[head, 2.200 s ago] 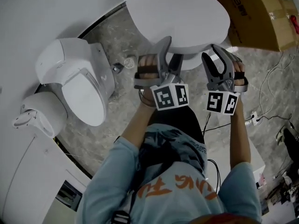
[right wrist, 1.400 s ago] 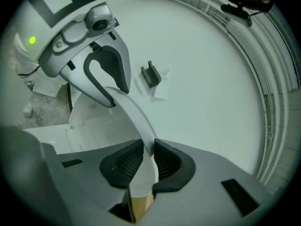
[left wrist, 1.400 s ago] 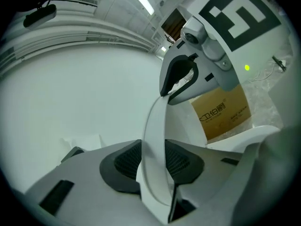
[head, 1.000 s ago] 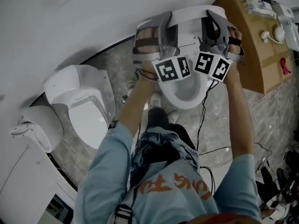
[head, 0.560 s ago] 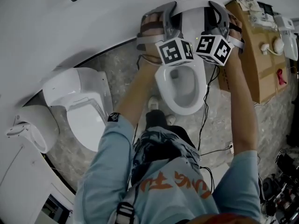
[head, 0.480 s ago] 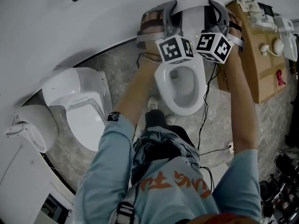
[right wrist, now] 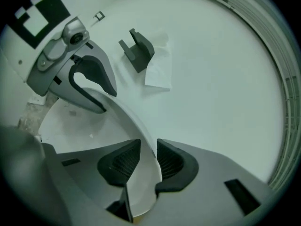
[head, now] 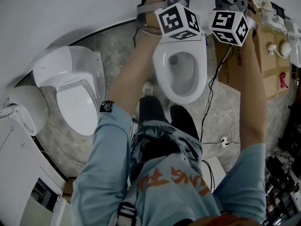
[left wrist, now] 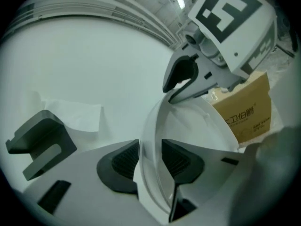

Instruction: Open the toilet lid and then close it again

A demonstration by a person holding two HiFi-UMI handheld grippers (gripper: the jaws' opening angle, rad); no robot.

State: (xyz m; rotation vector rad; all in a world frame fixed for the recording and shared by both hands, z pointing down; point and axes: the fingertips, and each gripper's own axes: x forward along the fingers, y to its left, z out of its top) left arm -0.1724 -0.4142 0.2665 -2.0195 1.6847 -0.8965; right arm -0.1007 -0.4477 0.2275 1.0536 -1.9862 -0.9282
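The white toilet [head: 181,74] stands open, its bowl and seat bare in the head view. Its lid [left wrist: 188,126] is raised upright near the wall, and both grippers reach to its top rim. The rim runs between the pads of my left gripper [left wrist: 150,159]. My right gripper [right wrist: 148,161] straddles the lid [right wrist: 75,126] on the other side. Both pairs of jaws have just been opening and stand slightly apart, the pads loose around the rim. In the head view only the marker cubes [head: 178,21] and hands show; the fingertips are cut off at the top edge.
A second white toilet [head: 75,93] with its lid down stands to the left. A cardboard box [head: 270,55] sits right of the open toilet, and cables [head: 211,93] trail on the stone floor. A dark bracket [right wrist: 138,51] and a paper sheet hang on the white wall behind the lid.
The lid has swung from low over the bowl to upright by the wall, baring the bowl. Both grippers went with it toward the top of the head view.
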